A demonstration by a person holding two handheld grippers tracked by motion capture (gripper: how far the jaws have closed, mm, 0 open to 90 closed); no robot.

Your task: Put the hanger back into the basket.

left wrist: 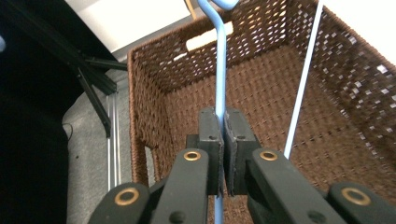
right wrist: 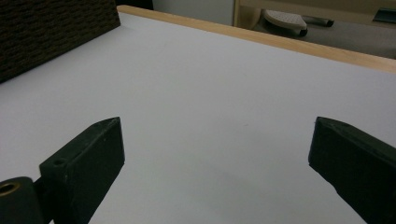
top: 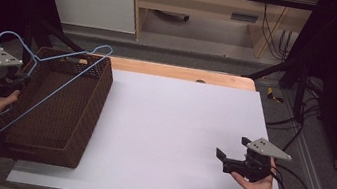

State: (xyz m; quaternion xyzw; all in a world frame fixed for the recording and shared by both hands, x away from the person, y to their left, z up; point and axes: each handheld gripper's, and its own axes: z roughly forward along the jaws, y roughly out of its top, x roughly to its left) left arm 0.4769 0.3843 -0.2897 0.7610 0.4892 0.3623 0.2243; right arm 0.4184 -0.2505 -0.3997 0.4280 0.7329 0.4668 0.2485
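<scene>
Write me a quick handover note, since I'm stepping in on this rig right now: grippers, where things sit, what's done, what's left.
Left gripper: shut on the blue wire hanger, held over the brown wicker basket.
Right gripper: open, nothing between its jaws, low over the white table at the right.
Things: the basket sits at the table's left edge; the hanger slants across its opening, hook up and to the left.
Done: hanger gripped and brought above the basket.
Left: probably lower it in and release.

White table (top: 177,126), wooden cabinet (top: 200,3) behind
</scene>
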